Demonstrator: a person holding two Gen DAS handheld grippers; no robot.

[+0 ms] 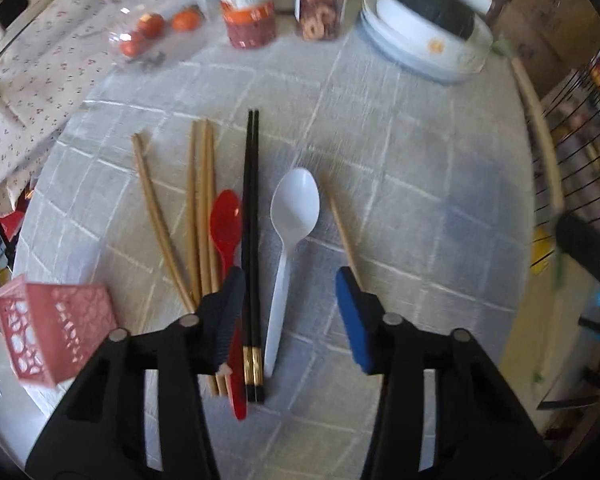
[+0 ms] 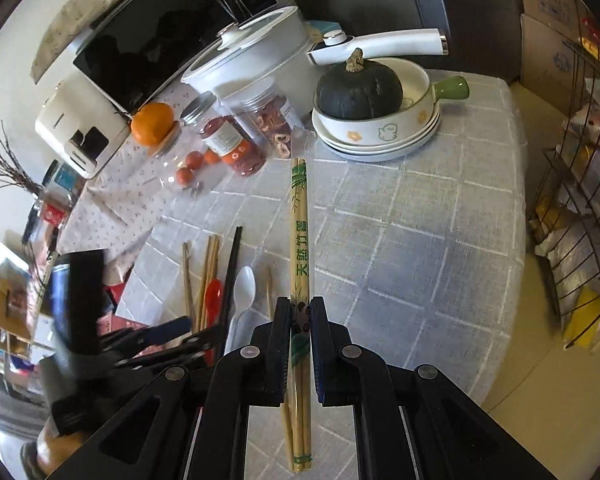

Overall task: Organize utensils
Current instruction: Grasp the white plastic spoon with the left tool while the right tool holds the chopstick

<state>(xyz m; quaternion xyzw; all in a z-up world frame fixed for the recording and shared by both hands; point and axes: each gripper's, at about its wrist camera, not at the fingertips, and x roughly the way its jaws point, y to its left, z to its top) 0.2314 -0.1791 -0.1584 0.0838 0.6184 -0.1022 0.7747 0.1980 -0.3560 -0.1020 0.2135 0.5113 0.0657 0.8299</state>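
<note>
On the grey checked tablecloth [image 1: 420,200] lie a pair of black chopsticks [image 1: 252,220], a white plastic spoon [image 1: 294,204], a red spoon [image 1: 226,220], several bare bamboo chopsticks [image 1: 202,200] and one single stick [image 1: 342,224]. My left gripper [image 1: 290,284] hangs open above them, its fingers to either side of the black pair and the white spoon's handle, pressing on nothing. My right gripper [image 2: 300,308] is shut on a wrapped pair of bamboo chopsticks [image 2: 299,232] with green print, held above the cloth and pointing away. The left gripper [image 2: 160,340] also shows at the lower left of the right wrist view.
A pink lattice basket [image 1: 56,328] stands at the near left table edge. At the back are stacked plates with a dark squash [image 2: 358,90], snack jars [image 2: 228,140], oranges [image 2: 152,122], a white pot [image 2: 256,52] and a microwave [image 2: 160,28]. A wire rack [image 2: 580,220] stands right of the table.
</note>
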